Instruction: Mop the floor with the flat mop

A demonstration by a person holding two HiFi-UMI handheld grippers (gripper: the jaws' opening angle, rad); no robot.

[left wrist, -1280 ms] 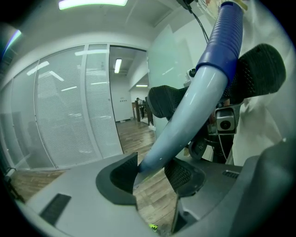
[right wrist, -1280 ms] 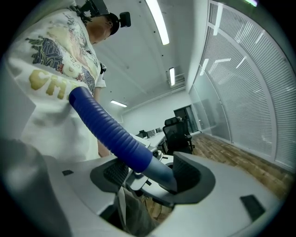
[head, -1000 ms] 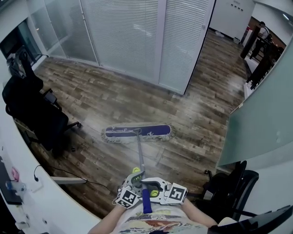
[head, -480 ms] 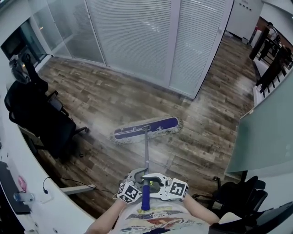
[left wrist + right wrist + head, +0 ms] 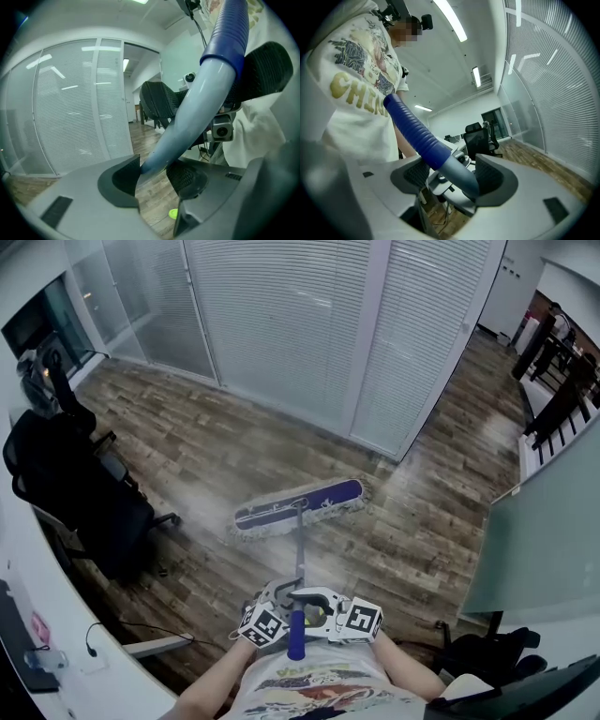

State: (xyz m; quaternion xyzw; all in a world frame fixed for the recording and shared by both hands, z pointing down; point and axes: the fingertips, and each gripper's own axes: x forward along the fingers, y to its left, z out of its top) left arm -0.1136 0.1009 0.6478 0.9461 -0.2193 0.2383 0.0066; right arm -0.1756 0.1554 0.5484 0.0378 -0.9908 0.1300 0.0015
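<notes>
The flat mop has a blue pad with a white fringe [image 5: 298,505] lying on the wood floor ahead of me, its right end angled farther away. Its grey pole [image 5: 300,549] runs back to a blue ribbed grip [image 5: 296,638] at my waist. My left gripper [image 5: 273,604] and right gripper [image 5: 322,607] sit side by side on that upper end. In the left gripper view the pole [image 5: 187,122] passes between the jaws of the left gripper [image 5: 154,176], which is shut on it. In the right gripper view the blue grip [image 5: 417,131] meets the grey pole inside the right gripper [image 5: 452,176], also shut on it.
A black office chair [image 5: 75,484] stands at the left beside a curved white desk [image 5: 66,643] with a cable [image 5: 131,626] below it. Glass walls with white blinds [image 5: 281,324] close off the far side. A frosted panel [image 5: 553,521] and another black chair [image 5: 487,652] are at the right.
The mop head has slid forward and to the right and turned, its right end now farther away. The blinds and the chair have shifted in view as I moved. Both grippers keep their hold.
</notes>
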